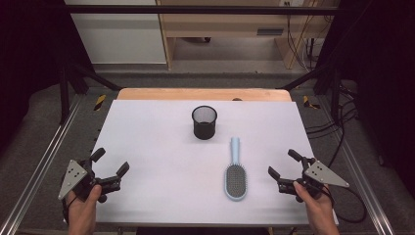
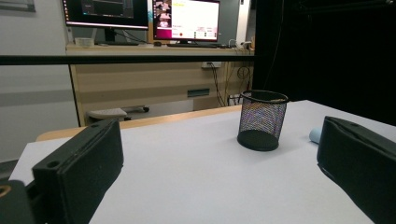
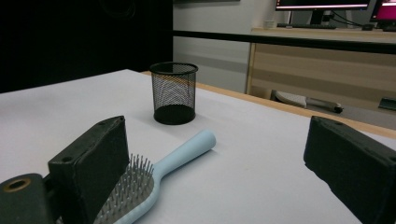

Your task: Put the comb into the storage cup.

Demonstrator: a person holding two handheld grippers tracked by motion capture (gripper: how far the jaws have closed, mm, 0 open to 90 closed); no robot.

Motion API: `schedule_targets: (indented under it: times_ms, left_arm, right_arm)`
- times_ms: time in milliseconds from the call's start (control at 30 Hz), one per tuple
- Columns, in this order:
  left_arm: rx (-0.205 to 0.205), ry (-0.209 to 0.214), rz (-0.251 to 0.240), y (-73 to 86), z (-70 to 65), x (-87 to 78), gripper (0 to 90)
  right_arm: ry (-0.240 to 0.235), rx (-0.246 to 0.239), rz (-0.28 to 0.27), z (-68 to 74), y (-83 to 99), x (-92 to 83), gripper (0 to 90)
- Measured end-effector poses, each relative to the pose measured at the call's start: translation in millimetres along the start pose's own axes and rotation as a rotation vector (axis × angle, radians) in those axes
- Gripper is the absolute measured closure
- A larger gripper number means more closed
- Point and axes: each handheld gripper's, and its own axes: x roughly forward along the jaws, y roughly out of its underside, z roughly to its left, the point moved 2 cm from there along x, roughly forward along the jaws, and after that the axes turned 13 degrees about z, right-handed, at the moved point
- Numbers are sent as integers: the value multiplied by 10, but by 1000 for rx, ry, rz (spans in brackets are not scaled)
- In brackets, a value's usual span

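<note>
— Both tools first: how do they stand?

— Left tool sits at the near left corner of the bench, held in a hand, jaws spread wide with nothing between them. Right tool is at the near right edge, in the other hand, jaws equally wide apart and empty.

— And the hairbrush?

— Light blue hairbrush lies flat on the bench, bristles up, handle pointing away toward the far edge. It rests just to the left of the right tool, near but not touching. In the right gripper view the brush head shows right beside the left-hand jaw, handle running out toward the mesh cup.

— Where is that cup?

— Black mesh cup stands upright near the middle of the bench, beyond the handle's tip, apart from it. From the left tool it is well off; the left gripper view has it ahead between the jaws, with the handle's tip peeping out beside the right-hand jaw.
</note>
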Motion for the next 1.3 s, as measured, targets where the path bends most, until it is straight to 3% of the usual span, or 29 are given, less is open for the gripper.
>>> schedule_targets:
  times_ms: [267, 500, 567, 633, 800, 900, 1133, 1300]
  left_arm:
    - [-8, 0, 7, 4, -4, 17, 5]
    - [-6, 0, -3, -5, 7, -5, 4]
    - [-14, -6, -6, -6, 25, -19, 4]
    - [-18, -11, -6, -2, 33, -27, 4]
    - [-26, -7, 4, 19, 28, 6, 4]
    - [-25, -9, 6, 16, 19, 5, 6]
    - [-9, -22, -15, 2, 8, -21, 5]
    - [-28, -34, -23, 4, 37, -48, 6]
  right_arm:
    - [-1, -10, 29, 40, 10, 30, 57]
    - [-1, 12, 69, 50, 22, 83, 60]
    - [2, 34, 95, 79, 26, 114, 65]
    - [-17, 88, 96, 112, 25, 154, 65]
    - [-5, 103, 147, 173, -11, 249, 65]
    - [-26, 113, 171, 219, -20, 300, 65]
    - [-16, 77, 230, 269, -122, 391, 73]
    - [-23, 58, 244, 289, -196, 438, 77]
